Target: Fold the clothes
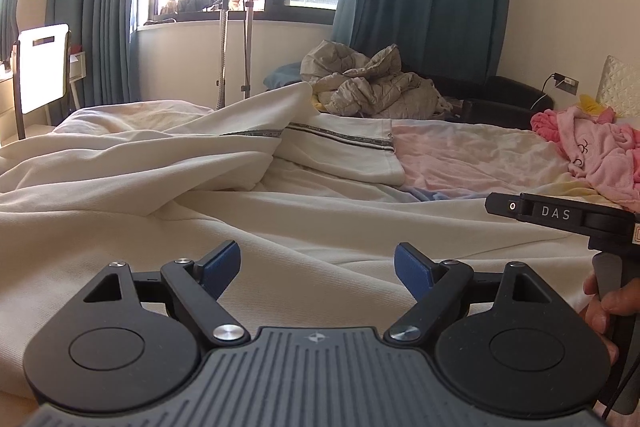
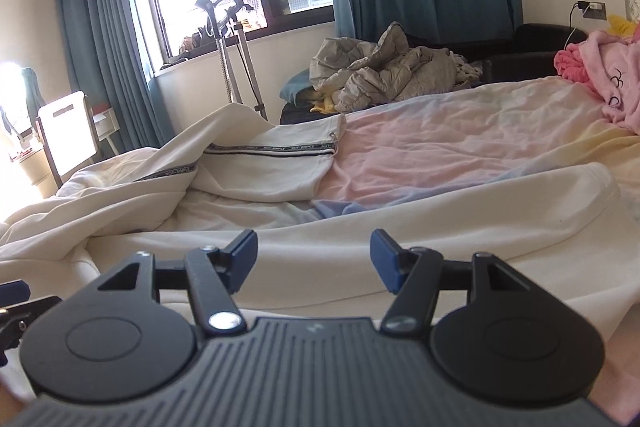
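A large cream-white garment (image 1: 200,187) with a dark printed stripe lies rumpled across the bed; it also shows in the right wrist view (image 2: 400,239). My left gripper (image 1: 318,267) is open and empty, low over the cream cloth. My right gripper (image 2: 314,255) is open and empty, just above the garment's near part. The right gripper's black body (image 1: 560,215) shows at the right edge of the left wrist view, held by a hand.
A pastel pink and yellow sheet (image 2: 460,155) covers the bed. A pink fluffy garment (image 1: 596,147) lies at the far right. A grey quilted heap (image 1: 372,83) sits on a dark bench beyond the bed. A garment steamer stand (image 1: 236,35), chair (image 1: 40,67) and curtains stand by the window.
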A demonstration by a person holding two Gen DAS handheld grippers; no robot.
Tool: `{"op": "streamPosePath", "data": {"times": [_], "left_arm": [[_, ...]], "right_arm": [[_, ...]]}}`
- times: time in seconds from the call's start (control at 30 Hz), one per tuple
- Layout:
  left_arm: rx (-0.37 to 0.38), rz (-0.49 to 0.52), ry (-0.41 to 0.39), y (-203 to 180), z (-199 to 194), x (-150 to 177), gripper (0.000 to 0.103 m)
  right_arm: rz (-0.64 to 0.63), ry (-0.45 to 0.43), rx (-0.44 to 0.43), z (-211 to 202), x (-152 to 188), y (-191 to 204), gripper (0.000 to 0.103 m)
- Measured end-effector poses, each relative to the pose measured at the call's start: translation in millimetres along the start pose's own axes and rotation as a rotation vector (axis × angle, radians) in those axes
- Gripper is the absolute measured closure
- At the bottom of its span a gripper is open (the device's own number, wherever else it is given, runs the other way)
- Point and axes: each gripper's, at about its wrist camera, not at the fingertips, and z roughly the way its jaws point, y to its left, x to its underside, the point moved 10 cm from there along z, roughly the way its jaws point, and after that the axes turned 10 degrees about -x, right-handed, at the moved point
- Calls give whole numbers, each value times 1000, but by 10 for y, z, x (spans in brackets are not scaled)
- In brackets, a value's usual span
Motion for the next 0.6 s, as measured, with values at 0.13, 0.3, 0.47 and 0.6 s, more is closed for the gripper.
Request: {"op": "streamPosePath", "data": {"times": [0.13,0.3,0.47,0.6], "left_arm": [[27,-82,32,120,102,-2,16],[-2,-140,83,290,340,87,16],[-14,-229,136,444,566,172,16],[10,-320,200,504,658,300,16]], "right_arm": [[-69,28,4,246,-109,39,40],[105,117,-72,870,-207,-25,39],[442,234,-183,1612,-17,-24,39],[604,163,-191,1944,-41,17,39]]}}
